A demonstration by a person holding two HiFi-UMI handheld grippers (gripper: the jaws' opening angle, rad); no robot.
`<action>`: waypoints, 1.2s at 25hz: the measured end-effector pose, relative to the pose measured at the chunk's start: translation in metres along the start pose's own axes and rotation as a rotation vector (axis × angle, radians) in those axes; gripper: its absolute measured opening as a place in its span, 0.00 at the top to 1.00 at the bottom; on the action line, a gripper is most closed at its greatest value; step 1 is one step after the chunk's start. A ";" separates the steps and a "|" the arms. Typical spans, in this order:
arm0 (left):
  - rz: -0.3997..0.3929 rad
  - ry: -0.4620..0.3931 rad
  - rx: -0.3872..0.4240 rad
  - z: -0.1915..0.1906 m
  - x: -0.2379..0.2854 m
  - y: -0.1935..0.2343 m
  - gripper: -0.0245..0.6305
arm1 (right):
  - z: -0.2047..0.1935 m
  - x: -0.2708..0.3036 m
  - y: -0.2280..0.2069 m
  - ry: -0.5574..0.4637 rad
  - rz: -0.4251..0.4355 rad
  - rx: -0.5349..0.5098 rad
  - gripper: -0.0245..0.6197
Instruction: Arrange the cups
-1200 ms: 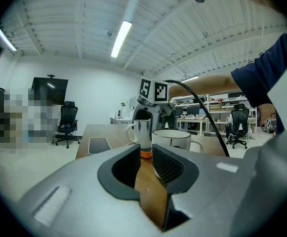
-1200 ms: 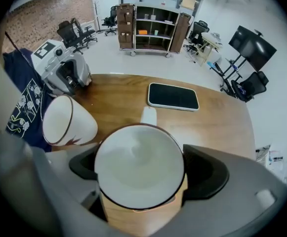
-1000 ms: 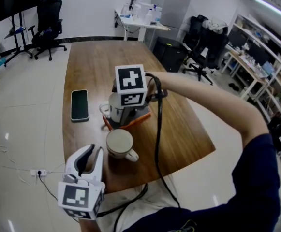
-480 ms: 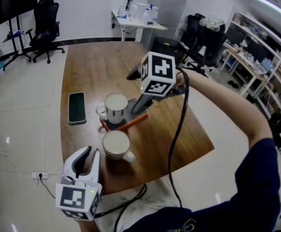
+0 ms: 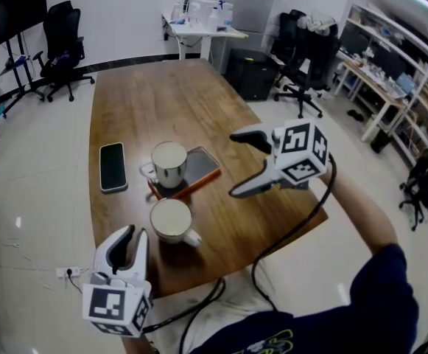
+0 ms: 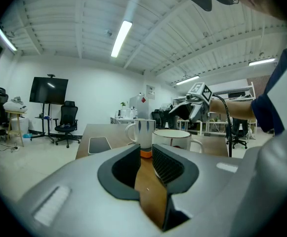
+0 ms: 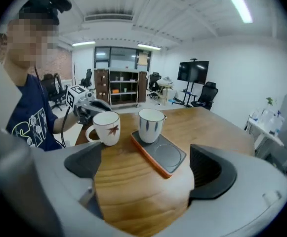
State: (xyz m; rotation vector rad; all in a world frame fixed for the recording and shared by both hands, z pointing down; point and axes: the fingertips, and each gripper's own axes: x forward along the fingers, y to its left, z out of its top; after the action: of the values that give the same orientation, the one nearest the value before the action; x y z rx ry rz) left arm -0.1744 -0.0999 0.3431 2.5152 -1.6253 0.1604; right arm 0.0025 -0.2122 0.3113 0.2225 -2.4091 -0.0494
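Note:
A tall white cup with blue marks point(image 5: 169, 164) stands on the left end of an orange-rimmed tray point(image 5: 199, 165). A wider white cup with a leaf print point(image 5: 171, 221) stands on the wood just in front of the tray, its handle to the right. My right gripper point(image 5: 236, 164) hovers right of the tray, wide open and holding nothing; its own view shows both cups point(image 7: 150, 125) point(image 7: 106, 127) ahead. My left gripper point(image 5: 134, 236) rests low by the table's near edge, pointing at the leaf cup point(image 6: 172, 138), its jaws a narrow gap apart with nothing between them.
A black phone point(image 5: 113, 167) lies on the brown table point(image 5: 162, 102) left of the tray. The table's right edge runs under my right arm. Cables trail off the near edge. Office chairs, desks and shelves stand around the room.
My right gripper has pulled away from the tall cup, moving right and upward and rolling. The tall cup stays on the tray. The left gripper has not moved.

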 end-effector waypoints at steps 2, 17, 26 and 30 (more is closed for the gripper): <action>-0.006 0.000 0.004 -0.002 0.000 0.001 0.84 | -0.017 -0.010 0.012 -0.076 -0.006 0.064 0.10; -0.017 0.025 -0.014 -0.003 -0.001 0.000 0.84 | -0.040 -0.030 0.045 -0.404 -0.063 0.166 0.18; -0.009 0.008 -0.010 0.001 -0.005 0.000 0.89 | -0.052 -0.011 0.060 -0.464 -0.003 0.210 0.28; -0.003 0.018 -0.015 0.000 -0.004 0.002 0.89 | -0.051 -0.016 0.060 -0.505 -0.050 0.201 0.52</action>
State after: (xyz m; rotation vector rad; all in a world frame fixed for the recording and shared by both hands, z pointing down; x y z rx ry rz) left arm -0.1772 -0.0975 0.3421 2.4986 -1.6097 0.1691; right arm 0.0390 -0.1494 0.3444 0.4023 -2.9132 0.1299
